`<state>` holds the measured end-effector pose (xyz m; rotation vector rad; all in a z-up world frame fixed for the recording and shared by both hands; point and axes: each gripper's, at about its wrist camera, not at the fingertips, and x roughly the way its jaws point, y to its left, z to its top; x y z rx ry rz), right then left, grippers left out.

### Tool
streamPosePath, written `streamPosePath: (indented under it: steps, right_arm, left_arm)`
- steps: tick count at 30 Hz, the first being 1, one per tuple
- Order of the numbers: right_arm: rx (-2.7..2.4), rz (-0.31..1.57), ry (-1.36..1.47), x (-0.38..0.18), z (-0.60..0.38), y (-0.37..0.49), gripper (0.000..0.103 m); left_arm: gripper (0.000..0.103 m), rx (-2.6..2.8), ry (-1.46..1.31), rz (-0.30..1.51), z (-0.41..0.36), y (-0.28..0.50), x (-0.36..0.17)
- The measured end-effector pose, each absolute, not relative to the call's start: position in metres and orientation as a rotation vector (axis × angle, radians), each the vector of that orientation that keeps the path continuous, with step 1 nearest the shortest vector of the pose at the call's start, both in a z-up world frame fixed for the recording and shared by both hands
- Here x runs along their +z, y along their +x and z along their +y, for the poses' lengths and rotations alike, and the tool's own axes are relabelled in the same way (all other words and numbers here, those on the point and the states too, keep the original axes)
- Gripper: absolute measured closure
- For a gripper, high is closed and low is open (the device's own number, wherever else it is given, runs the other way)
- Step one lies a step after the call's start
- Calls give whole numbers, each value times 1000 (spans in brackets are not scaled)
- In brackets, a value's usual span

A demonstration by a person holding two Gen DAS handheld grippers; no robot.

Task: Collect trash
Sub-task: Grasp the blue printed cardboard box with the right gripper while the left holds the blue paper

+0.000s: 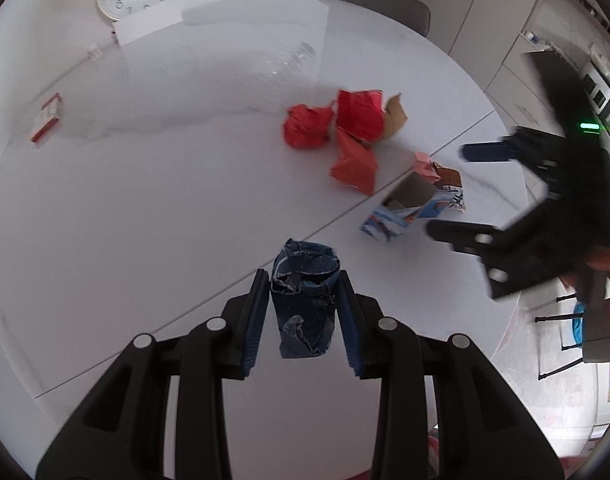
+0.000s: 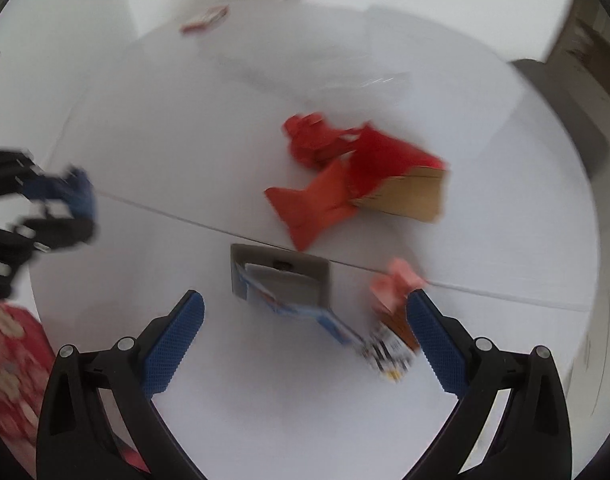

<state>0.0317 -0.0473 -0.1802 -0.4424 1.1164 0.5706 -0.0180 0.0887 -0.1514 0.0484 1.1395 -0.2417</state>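
White bench [image 1: 145, 208] below: left tool [image 1: 303, 312] grips a crumpled dark blue wrapper [image 1: 305, 304], lifted for disposal. Right tool [image 2: 305, 340] hangs wide open over the blue carton [image 2: 289, 300], likely next; red scraps [image 2: 345, 176] lie beyond.

Both my grippers look identical: left gripper [image 1: 303, 316] and right gripper [image 2: 305, 340] have matte black plastic frames with forked, ribbed arms. Round silver pivot pins sit at each joint. Fingers [image 2: 173, 344] carry blue textured rubber pads. No cables or markings in view.
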Motion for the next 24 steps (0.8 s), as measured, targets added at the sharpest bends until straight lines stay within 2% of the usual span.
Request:
streamPosePath:
  steps: [3, 5, 6, 7, 9, 15, 24]
  right_arm:
    - [610, 1178, -518, -204, -29, 43, 3]
    - [624, 1197, -542, -213, -22, 45, 10]
    - [626, 1214, -551, -217, -18, 46, 20]
    - [628, 1241, -550, -222, -14, 47, 35]
    - [624, 1269, -522, -226, -12, 48, 51]
    - [575, 1227, -331, -200, -21, 40, 75]
    - [405, 1077, 149, -150, -102, -21, 79]
  left_arm:
    - [69, -236, 49, 1138, 102, -18, -150]
    - [69, -237, 41, 1142, 110, -17, -150]
    - [69, -239, 38, 1142, 113, -17, -150]
    - [69, -242, 38, 1141, 117, -16, -149]
    - [69, -244, 42, 1134, 120, -12, -148]
    - [69, -299, 57, 1109, 116, 5, -140]
    - [69, -454, 135, 1097, 63, 17, -133]
